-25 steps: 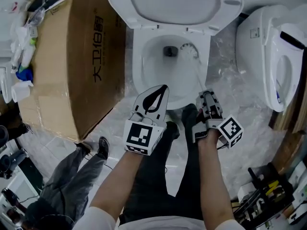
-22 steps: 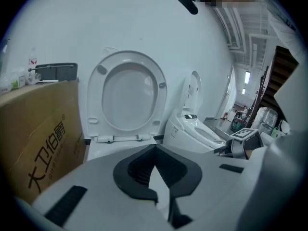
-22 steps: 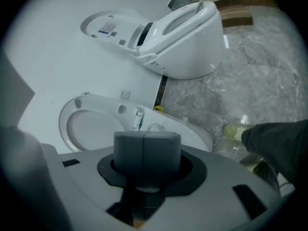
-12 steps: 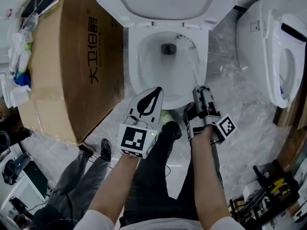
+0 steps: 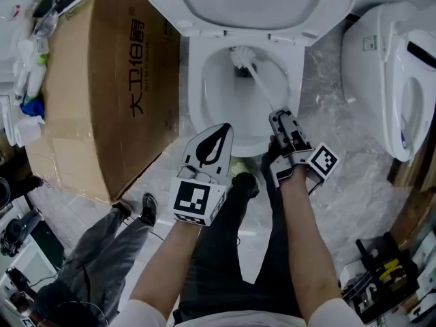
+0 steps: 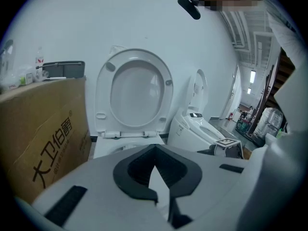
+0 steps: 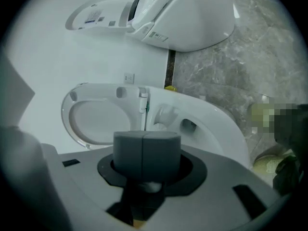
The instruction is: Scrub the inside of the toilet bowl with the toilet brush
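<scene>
Right gripper (image 5: 281, 120) has its fingers clamped tight on the end of the toilet brush (image 5: 257, 80), bristles down by the drain in the toilet bowl (image 5: 197, 94). Left gripper (image 5: 216, 133) hovers at the front rim, fingers together on nothing. My worry is the thin handle twisting in that grip, or splashing over the rim (shoes right below). Count: one brush, two toilets (spare toilet (image 5: 388, 80) to the right), one cardboard box (image 5: 102, 80).
</scene>
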`<state>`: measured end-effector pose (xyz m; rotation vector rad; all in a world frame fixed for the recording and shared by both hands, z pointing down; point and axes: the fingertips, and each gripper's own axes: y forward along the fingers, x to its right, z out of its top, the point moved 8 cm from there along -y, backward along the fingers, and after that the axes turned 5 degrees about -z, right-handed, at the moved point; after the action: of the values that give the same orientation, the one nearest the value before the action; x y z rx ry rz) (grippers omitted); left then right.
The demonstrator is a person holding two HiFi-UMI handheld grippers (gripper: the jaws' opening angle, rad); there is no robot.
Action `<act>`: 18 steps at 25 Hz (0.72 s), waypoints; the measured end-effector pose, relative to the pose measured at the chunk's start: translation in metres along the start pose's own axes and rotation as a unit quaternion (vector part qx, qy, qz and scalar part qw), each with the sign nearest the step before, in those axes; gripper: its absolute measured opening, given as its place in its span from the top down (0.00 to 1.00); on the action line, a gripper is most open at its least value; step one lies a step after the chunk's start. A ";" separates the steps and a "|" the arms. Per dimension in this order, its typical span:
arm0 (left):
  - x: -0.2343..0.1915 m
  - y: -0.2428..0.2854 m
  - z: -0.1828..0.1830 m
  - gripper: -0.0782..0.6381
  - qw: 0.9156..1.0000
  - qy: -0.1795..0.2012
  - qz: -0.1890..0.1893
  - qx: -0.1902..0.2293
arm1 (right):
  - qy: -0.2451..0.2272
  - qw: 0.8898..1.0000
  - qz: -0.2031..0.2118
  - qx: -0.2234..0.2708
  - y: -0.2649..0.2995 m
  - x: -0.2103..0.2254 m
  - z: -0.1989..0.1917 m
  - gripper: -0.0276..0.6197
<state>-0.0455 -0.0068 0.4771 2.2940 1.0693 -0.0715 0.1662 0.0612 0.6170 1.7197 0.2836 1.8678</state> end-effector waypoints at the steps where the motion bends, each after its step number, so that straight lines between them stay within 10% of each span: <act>1: -0.001 0.000 0.001 0.88 1.000 -0.003 0.003 0.001 | -0.017 1.000 -0.003 -0.013 0.004 -0.003 0.001 0.71; 9: -0.013 -0.007 0.004 0.88 0.999 -0.024 0.032 0.014 | -0.155 0.981 -0.025 -0.111 0.031 -0.028 0.011 0.71; 18: -0.017 -0.017 0.000 0.88 0.998 -0.042 0.049 0.021 | -0.332 0.924 -0.065 -0.180 0.035 -0.054 0.000 0.71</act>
<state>-0.0690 -0.0097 0.4734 2.3554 0.9203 -0.1505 0.1566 0.0037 0.5895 1.8883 -0.1997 1.0641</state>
